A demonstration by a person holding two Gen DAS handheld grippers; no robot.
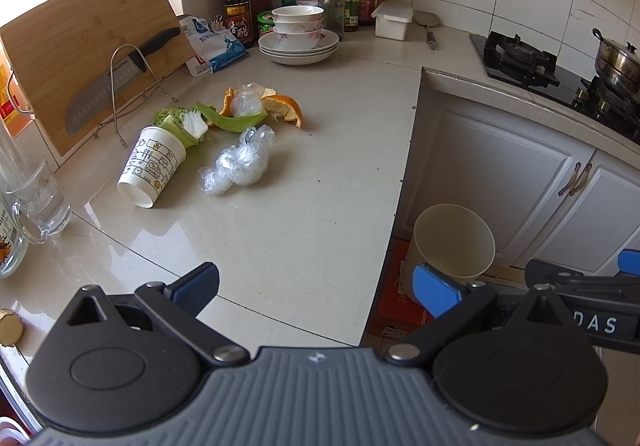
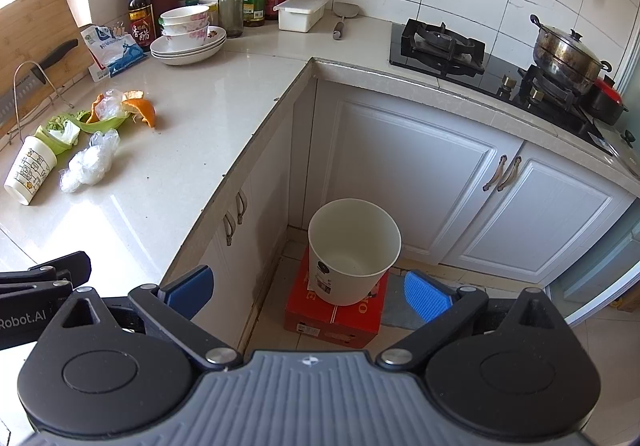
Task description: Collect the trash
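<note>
White and bare inside, a paper bucket point(image 2: 354, 250) is sitting on a red box point(image 2: 334, 316) on the floor in the cabinet corner, while a printed paper cup point(image 1: 151, 166) is lying tipped on the pale desk point(image 1: 320, 174) with green vegetable scraps point(image 1: 188, 126) at its mouth. Crumpled plastic wrap point(image 1: 236, 166) and orange peel point(image 1: 286, 108) are lying just beside it, as the left gripper point(image 1: 316, 292) and right gripper point(image 2: 308, 292) are hovering with fingers spread wide, holding nothing.

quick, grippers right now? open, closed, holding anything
Left gripper: open, holding nothing, above the countertop.
Right gripper: open, holding nothing, pointed toward the white bin on the floor.
</note>
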